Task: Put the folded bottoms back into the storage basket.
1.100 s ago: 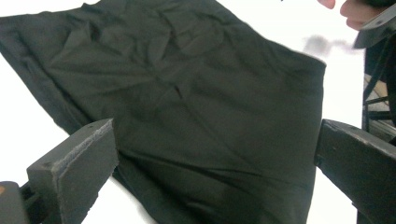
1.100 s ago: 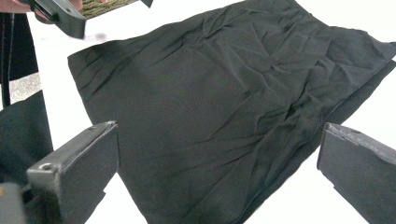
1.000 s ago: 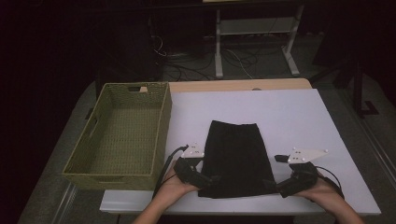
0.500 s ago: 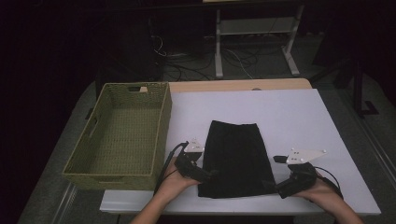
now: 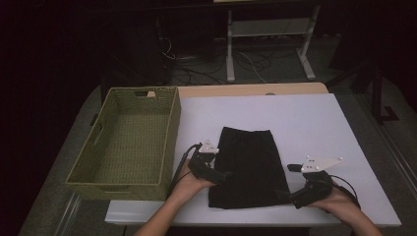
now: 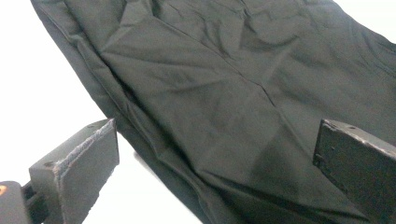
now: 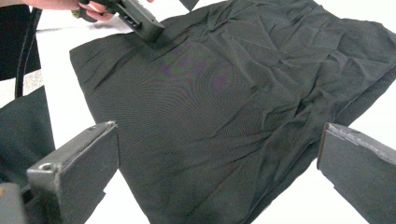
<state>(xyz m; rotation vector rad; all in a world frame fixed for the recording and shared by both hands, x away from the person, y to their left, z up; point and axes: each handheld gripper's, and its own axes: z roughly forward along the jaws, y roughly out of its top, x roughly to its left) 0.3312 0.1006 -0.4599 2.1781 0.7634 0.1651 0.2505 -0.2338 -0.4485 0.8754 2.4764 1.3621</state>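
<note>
at the near edge of the bench (image 5: 314,123) we hold both claws low at the folded black garment (image 5: 248,167), one to each side so its near corners can be taken together. our left claw (image 5: 222,174) stands with jaws apart at the cloth's left edge, nothing between them yet. our right claw (image 5: 284,195) is likewise spread wide, just beside the near right corner. the garment lies flat in the middle of the bench, and beyond, to the left, the green woven basket (image 5: 125,142) waits, likely to receive it.
</note>
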